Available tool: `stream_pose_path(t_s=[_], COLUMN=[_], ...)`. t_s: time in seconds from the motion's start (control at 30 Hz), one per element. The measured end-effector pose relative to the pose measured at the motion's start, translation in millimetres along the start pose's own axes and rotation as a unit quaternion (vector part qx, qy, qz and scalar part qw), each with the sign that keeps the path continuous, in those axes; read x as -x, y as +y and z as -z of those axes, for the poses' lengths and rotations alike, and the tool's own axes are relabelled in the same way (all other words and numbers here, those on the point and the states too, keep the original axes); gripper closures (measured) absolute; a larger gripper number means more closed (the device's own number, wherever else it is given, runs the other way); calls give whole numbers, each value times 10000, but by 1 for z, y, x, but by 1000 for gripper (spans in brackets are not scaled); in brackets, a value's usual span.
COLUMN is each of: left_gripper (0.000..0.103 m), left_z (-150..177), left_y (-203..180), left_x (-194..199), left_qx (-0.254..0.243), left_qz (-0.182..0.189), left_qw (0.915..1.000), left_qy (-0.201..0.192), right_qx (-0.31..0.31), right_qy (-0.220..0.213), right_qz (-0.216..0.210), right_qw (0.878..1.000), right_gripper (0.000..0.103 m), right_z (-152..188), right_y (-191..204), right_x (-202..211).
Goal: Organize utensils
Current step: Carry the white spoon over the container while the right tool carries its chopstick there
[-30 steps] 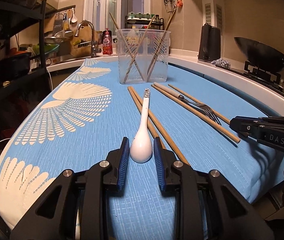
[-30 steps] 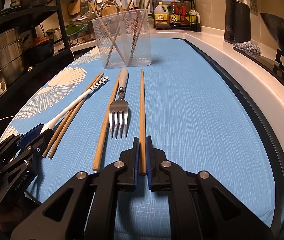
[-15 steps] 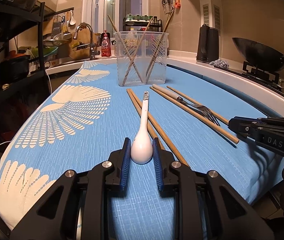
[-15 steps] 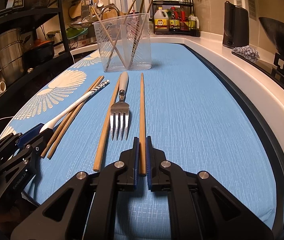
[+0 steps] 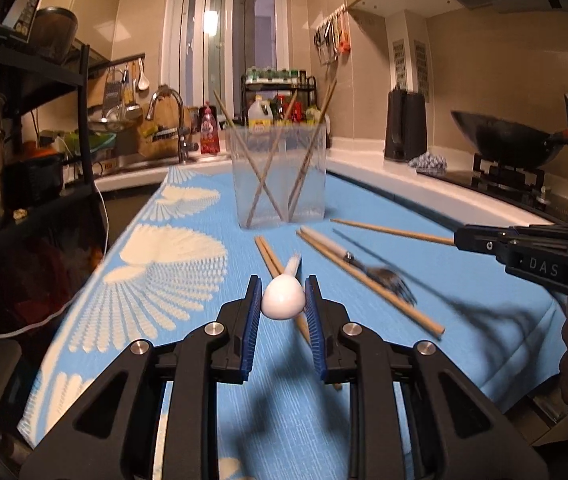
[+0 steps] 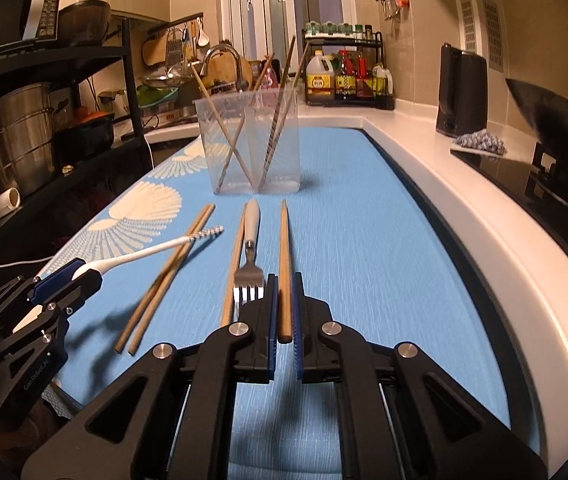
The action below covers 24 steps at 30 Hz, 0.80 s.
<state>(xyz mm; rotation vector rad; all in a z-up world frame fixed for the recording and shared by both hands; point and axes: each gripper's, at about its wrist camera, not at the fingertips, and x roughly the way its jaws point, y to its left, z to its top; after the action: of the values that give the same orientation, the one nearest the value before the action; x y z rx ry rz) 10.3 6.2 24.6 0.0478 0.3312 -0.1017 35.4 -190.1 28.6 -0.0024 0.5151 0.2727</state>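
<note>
My left gripper (image 5: 283, 292) is shut on the bowl of a white spoon (image 5: 283, 300) and holds it above the blue cloth; it also shows in the right wrist view (image 6: 65, 280), spoon handle (image 6: 155, 246) pointing away. My right gripper (image 6: 284, 284) is shut on a wooden chopstick (image 6: 284, 256), lifted off the cloth; it also shows in the left wrist view (image 5: 460, 239). A fork (image 6: 249, 268), a single chopstick (image 6: 235, 264) and a chopstick pair (image 6: 167, 276) lie on the cloth. A clear plastic holder (image 6: 251, 148) with several chopsticks stands further back.
The blue patterned cloth (image 6: 364, 240) covers the counter. A white counter rim (image 6: 484, 248) runs along the right, with a wok (image 6: 556, 128) and stove beyond. A black shelf rack (image 6: 43, 120) with pots stands left. A sink and bottles are at the back.
Both grippers have risen off the cloth: the left carries the spoon up, the right lifts the chopstick. The views tilted up toward the holder.
</note>
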Motion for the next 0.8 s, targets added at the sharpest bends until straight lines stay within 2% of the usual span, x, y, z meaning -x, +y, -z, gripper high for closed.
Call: stream_pose_path(t_s=[0.23,0.47,0.8], left_gripper=[81,81,82], left_z=[-46,-82,-93], left_y=[12,20,18], left_x=[0,-16,-27], left_qx=[14,-154,-214], left_qz=[-32,26,124], left_qw=[9991,9985,9987], left_qy=[-428,-529,-436], right_qx=[109,197,143], right_qy=[-347,-387,-491], right_qz=[-58,-21,-49], right_qw=[9993,9991,9987], right_gripper=[97,97,96], right_z=[-33,-70,-92], right_y=[3,0,-7], right_x=[14,17,23])
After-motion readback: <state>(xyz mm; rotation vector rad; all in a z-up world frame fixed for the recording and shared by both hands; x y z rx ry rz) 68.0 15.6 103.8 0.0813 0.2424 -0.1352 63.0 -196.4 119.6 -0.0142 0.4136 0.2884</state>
